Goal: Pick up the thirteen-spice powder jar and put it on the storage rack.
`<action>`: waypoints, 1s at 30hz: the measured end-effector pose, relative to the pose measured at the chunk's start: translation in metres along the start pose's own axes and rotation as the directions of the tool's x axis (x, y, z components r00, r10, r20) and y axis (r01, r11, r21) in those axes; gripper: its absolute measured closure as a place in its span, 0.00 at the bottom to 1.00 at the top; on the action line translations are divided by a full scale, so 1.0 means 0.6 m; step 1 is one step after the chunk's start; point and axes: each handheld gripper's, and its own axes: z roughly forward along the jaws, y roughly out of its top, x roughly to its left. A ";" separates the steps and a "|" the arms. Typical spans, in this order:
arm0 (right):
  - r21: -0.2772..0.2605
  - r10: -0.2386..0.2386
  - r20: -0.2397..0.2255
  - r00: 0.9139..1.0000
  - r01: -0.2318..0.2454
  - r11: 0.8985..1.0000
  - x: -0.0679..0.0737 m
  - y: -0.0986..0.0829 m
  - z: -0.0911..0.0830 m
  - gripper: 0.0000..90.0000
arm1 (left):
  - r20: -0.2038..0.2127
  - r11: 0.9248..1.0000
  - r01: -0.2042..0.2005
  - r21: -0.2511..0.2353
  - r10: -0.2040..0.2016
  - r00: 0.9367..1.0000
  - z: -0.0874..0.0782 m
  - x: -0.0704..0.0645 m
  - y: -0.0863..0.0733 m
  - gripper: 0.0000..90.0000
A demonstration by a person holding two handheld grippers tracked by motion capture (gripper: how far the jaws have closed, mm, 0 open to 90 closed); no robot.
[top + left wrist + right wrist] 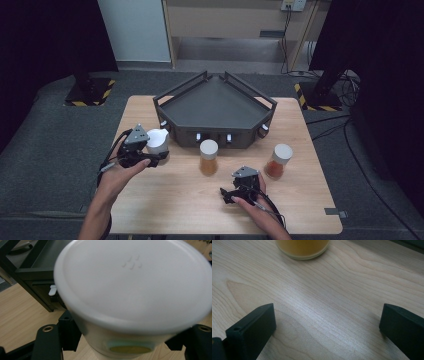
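Note:
My left gripper is shut on a jar with a white lid at the table's left, just in front of the tray's left corner. In the left gripper view the jar looms close and tilted, with a black jaw on each side of its body and a yellow label low on it. My right gripper stands open near the table's front, with its jaws spread wide over bare wood. An orange-filled jar stands just beyond it, its base at the top of the right gripper view.
A dark angular tray with raised rails sits at the back middle of the wooden table. A white-lidded jar with red-orange contents stands at the right. Dark posts and cables stand on the floor beyond.

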 end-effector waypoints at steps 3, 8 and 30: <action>0.000 0.000 0.000 1.000 0.000 1.000 0.000 0.000 0.000 0.01 | -0.001 1.000 -0.003 -0.006 0.003 1.000 -0.005 0.004 0.007 0.32; 0.000 0.000 0.000 1.000 0.000 1.000 0.000 0.000 0.000 0.01 | -0.011 1.000 -0.008 -0.007 0.008 1.000 -0.011 0.009 0.020 0.32; 0.000 0.000 0.000 1.000 0.000 1.000 0.000 0.000 0.000 0.01 | 0.011 0.999 -0.040 0.003 0.040 0.999 -0.002 0.022 0.078 0.32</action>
